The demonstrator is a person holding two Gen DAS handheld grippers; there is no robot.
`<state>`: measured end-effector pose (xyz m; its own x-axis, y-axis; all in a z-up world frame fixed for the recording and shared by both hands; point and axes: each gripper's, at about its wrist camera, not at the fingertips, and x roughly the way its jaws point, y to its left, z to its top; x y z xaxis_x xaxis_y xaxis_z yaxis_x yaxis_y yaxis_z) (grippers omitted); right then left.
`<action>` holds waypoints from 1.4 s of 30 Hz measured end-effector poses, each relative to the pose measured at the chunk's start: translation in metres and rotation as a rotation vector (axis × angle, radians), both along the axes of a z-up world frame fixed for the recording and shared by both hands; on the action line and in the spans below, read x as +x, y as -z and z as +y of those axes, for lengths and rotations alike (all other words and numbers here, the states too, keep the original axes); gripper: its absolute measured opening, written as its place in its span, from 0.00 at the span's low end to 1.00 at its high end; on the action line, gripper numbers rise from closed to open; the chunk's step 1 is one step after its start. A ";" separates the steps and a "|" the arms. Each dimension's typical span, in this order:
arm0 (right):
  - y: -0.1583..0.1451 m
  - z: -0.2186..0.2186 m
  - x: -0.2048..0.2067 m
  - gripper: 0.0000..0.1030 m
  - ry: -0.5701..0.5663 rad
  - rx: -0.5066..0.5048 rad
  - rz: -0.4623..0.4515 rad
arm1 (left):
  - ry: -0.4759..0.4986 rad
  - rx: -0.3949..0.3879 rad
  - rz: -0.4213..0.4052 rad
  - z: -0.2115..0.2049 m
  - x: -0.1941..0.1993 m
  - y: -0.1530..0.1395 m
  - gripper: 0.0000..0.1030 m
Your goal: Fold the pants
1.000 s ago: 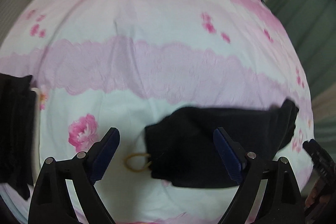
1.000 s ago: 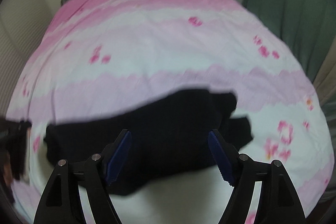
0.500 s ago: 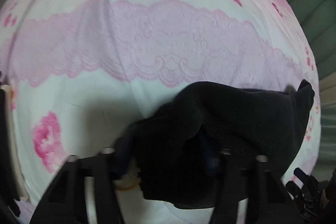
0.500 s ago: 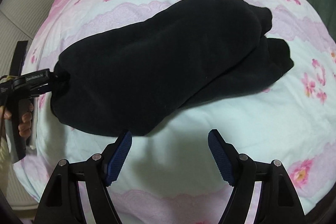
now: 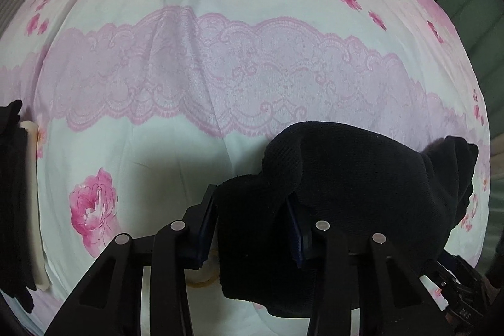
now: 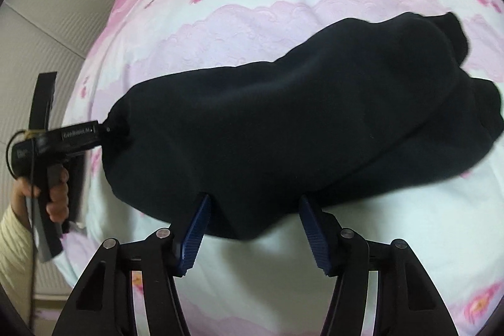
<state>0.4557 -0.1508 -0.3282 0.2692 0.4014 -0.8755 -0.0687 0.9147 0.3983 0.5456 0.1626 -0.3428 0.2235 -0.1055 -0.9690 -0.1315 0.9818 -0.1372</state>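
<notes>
On the bed (image 5: 220,21), over the pink-and-white floral cover with its lace-print band, the black pants (image 6: 283,128) lie bunched in a long lump near the front edge. From the left wrist view the left gripper (image 5: 250,229) has its fingers clenched on one end of the pants (image 5: 362,178), the fabric pinched thick between the blue pads and humped up just past them. A yellowish rubber band (image 5: 201,274) peeks out on the cover right under that gripper. From the right wrist view the right gripper (image 6: 252,236) is released, fingers spread apart, tips right at the near edge of the pants, fabric dipping between them but not pinched. The left gripper (image 6: 104,129) shows there too, biting the far left end of the pants, with the person's hand (image 6: 55,194) on its handle.
</notes>
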 end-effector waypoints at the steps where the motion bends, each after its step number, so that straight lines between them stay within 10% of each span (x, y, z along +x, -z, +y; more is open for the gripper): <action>1: 0.003 -0.001 0.003 0.57 0.003 0.011 0.008 | -0.003 0.000 0.000 -0.001 0.000 0.000 0.38; 11: 0.021 -0.001 -0.013 0.56 0.009 0.177 0.131 | 0.030 0.063 -0.025 -0.008 -0.004 -0.012 0.38; 21: -0.028 0.032 -0.009 0.39 -0.125 -0.059 -0.129 | 0.031 0.115 -0.013 -0.002 -0.009 -0.011 0.38; 30: -0.011 0.027 -0.006 0.17 -0.007 -0.013 0.019 | 0.072 0.146 -0.020 -0.011 -0.018 -0.010 0.38; 37: 0.016 0.053 -0.026 0.20 -0.071 -0.153 0.112 | 0.113 0.241 -0.002 -0.029 -0.021 -0.012 0.49; 42: -0.021 0.002 -0.036 0.47 0.037 -0.089 0.032 | 0.156 0.279 -0.153 -0.057 -0.048 -0.067 0.65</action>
<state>0.4197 -0.1486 -0.3072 0.2536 0.3116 -0.9157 -0.0230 0.9484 0.3163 0.4977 0.1052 -0.2762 0.3704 0.1142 -0.9218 0.0243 0.9909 0.1325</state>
